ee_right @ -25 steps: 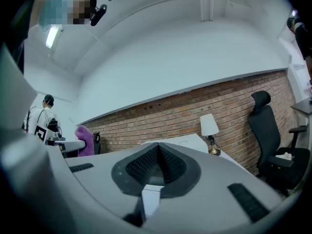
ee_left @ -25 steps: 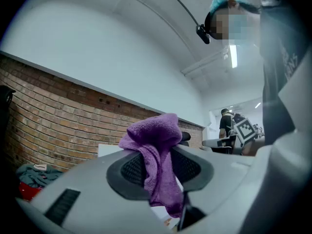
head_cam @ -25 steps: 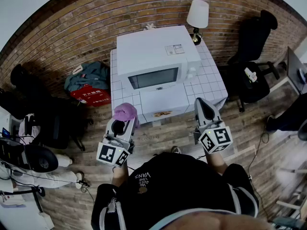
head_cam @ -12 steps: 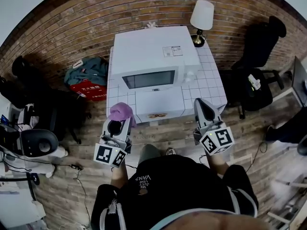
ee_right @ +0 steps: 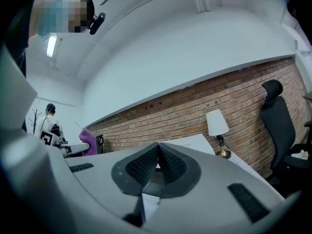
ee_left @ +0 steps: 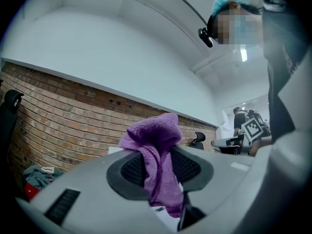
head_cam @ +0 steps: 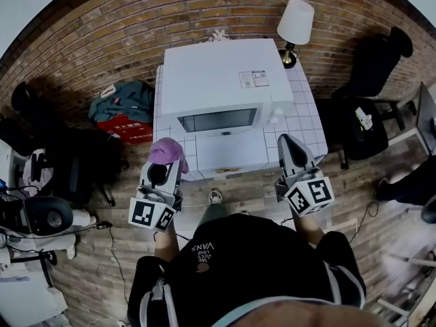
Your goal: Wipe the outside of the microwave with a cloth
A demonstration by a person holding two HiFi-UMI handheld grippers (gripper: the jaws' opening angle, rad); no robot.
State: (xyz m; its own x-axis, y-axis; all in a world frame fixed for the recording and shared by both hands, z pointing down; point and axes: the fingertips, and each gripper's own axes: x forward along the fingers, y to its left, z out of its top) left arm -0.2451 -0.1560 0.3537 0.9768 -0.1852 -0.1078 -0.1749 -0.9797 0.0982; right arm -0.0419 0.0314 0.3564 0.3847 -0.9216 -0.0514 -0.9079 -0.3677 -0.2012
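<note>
As the person has stepped nearer during the last second, the white microwave on the tiled table now looks larger in the head view, and both grippers hang just before the table's front edge. In the left gripper view, the left gripper is clamped on the purple cloth — it bunches above the jaws. In the right gripper view, the right gripper is closed on nothing. Wiping has not started — the approach seems almost finished.
</note>
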